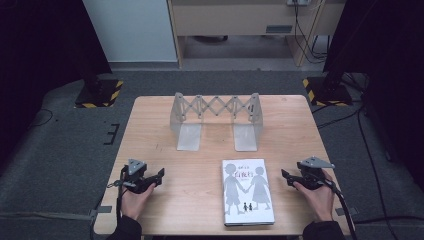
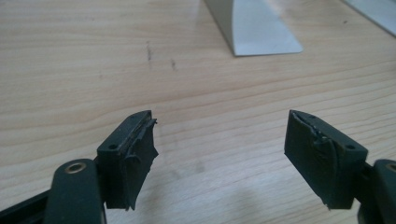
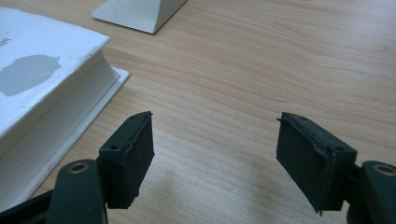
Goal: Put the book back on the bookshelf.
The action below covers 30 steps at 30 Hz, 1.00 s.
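With both jaws apart and empty, the right gripper (image 1: 287, 176) at lower right should approach the book (image 1: 247, 192) squarely at its edge, while the left gripper (image 1: 159, 176) waits at lower left.

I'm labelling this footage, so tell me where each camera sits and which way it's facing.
High view: above the person's side, looking forward and down on the table, white book and folding rack; both hands with the left tool and right tool.
Left gripper view: rides the left tool, jaws apart, low over the wood toward a rack foot.
Right gripper view: rides the right tool, jaws apart, book at left.
Shared: the book, in the high and right gripper views.
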### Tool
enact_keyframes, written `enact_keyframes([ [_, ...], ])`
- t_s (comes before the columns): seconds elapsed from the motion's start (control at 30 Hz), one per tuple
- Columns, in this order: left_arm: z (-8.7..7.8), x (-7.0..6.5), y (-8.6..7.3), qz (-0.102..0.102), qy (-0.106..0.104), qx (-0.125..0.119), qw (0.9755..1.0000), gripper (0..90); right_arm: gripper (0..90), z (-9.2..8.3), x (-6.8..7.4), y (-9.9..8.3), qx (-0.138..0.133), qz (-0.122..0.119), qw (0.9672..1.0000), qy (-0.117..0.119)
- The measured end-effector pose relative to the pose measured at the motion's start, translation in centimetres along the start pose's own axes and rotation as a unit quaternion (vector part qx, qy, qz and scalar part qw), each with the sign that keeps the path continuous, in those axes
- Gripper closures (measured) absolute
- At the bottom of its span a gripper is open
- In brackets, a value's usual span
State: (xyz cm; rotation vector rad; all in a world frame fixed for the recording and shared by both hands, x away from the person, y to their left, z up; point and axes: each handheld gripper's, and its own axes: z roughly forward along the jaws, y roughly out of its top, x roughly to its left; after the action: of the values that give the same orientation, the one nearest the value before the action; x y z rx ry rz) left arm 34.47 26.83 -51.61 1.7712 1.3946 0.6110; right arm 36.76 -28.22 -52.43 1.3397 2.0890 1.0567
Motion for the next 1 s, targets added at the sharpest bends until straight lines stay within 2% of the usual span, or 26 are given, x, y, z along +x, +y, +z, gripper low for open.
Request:
enact_keyframes([
  [0.1, -0.2, -0.8, 0.3, 0.012, -0.011, -0.013, 0.9998, 23.8, 29.8, -0.3, 0.3, 0.1, -0.005, -0.002, 1.0, 0.006],
  [0.13, -0.2, -0.8, 0.3, 0.012, -0.011, -0.013, 0.9998, 23.8, 30.5, -0.4, 0.3, 0.1, -0.006, -0.003, 0.9999, 0.008],
  [0.17, -0.3, -1.3, 0.3, 0.015, -0.023, -0.017, 0.9995, 23.8, 31.3, -0.5, 0.4, 0.1, -0.009, -0.001, 0.9999, 0.008],
  [0.27, -0.4, -1.8, 0.4, 0.019, -0.03, -0.021, 0.9991, 23.8, 32.3, -0.7, 0.5, 0.2, -0.018, 0.0, 0.9998, 0.007],
  [0.3, -0.5, -2.3, 0.5, 0.02, -0.04, -0.026, 0.9987, 23.8, 33.1, -0.8, 0.7, 0.3, -0.024, 0.003, 0.9997, 0.011],
  [0.43, -0.8, -3.1, 0.7, 0.021, -0.053, -0.037, 0.9977, 23.8, 33.5, -1.0, 1.0, 0.4, -0.029, 0.008, 0.9993, 0.02],
  [0.57, -0.9, -3.9, 0.8, 0.017, -0.064, -0.033, 0.9972, 23.8, 34.1, -1.1, 1.5, 0.6, -0.031, 0.003, 0.9992, 0.026],
  [0.63, -1.0, -4.3, 0.9, 0.023, -0.065, -0.029, 0.9972, 23.8, 34.5, -1.2, 1.8, 0.6, -0.035, 0.004, 0.9989, 0.03],
  [0.8, -1.1, -5.0, 1.1, 0.022, -0.074, -0.035, 0.9964, 23.4, 34.2, -1.3, 2.2, 0.8, -0.037, 0.003, 0.9986, 0.038],
  [0.87, -1.2, -5.5, 1.2, 0.018, -0.085, -0.036, 0.9956, 23.4, 34.4, -1.3, 2.5, 0.9, -0.038, 0.001, 0.9981, 0.049],
  [1.0, -1.2, -6.3, 1.2, 0.023, -0.095, -0.037, 0.9945, 23.4, 34.0, -1.3, 2.8, 0.9, -0.042, 0.008, 0.9972, 0.061],
])
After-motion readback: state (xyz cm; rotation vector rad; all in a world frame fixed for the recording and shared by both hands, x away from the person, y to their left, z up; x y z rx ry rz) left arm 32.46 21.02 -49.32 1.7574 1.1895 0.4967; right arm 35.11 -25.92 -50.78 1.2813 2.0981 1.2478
